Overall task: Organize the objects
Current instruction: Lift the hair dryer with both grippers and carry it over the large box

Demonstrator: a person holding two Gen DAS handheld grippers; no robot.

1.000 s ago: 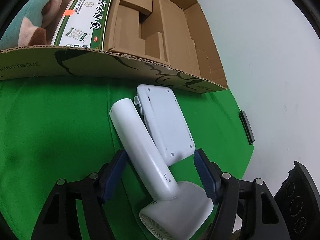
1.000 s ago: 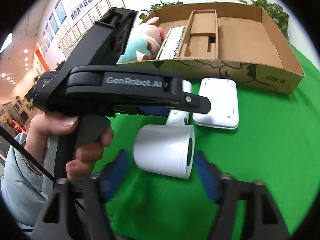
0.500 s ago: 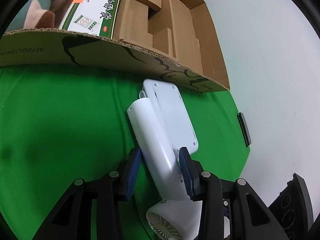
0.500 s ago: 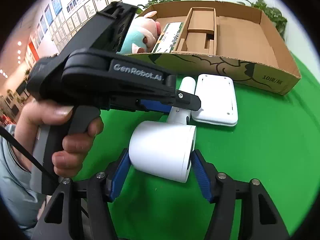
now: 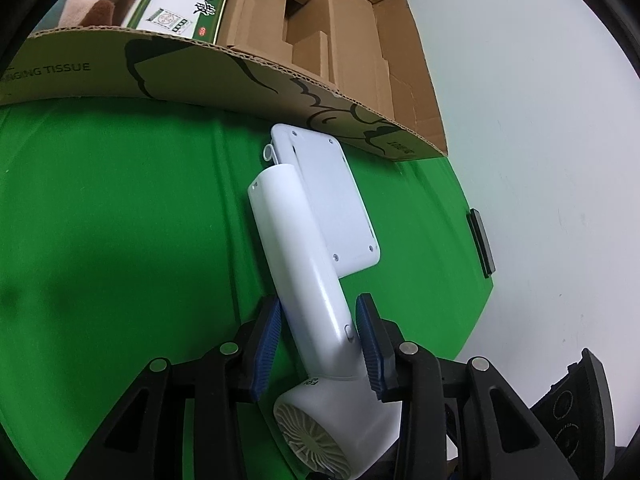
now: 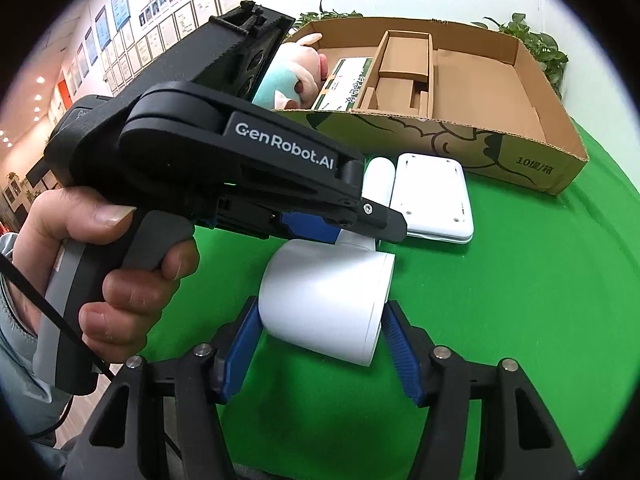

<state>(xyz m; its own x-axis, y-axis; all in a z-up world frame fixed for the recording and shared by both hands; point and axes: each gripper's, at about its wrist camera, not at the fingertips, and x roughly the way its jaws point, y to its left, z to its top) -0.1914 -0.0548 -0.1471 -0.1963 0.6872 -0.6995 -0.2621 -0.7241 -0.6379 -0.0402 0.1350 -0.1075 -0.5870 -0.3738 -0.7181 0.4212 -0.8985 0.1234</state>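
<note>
A white hair dryer [image 5: 304, 264] lies on the green cloth, its handle pointing toward the cardboard box [image 5: 352, 40]. My left gripper [image 5: 318, 340] is shut on the dryer's handle near the head. My right gripper [image 6: 320, 344] is shut on the dryer's barrel [image 6: 324, 300]. The left gripper's black body [image 6: 224, 168] crosses the right wrist view above the barrel. A flat white device [image 5: 328, 196] lies beside the handle, against the box's front wall; it also shows in the right wrist view [image 6: 432, 196].
The box holds a plush toy [image 6: 296, 76], a green-and-white carton [image 5: 188, 4] and cardboard inserts [image 6: 404, 68]. A small black object [image 5: 480, 240] lies at the cloth's right edge. Plants [image 6: 536, 44] stand behind the box.
Both grippers closed from open: the left onto the dryer's handle, the right onto its barrel. The dryer has tilted slightly and moved a little toward the box.
</note>
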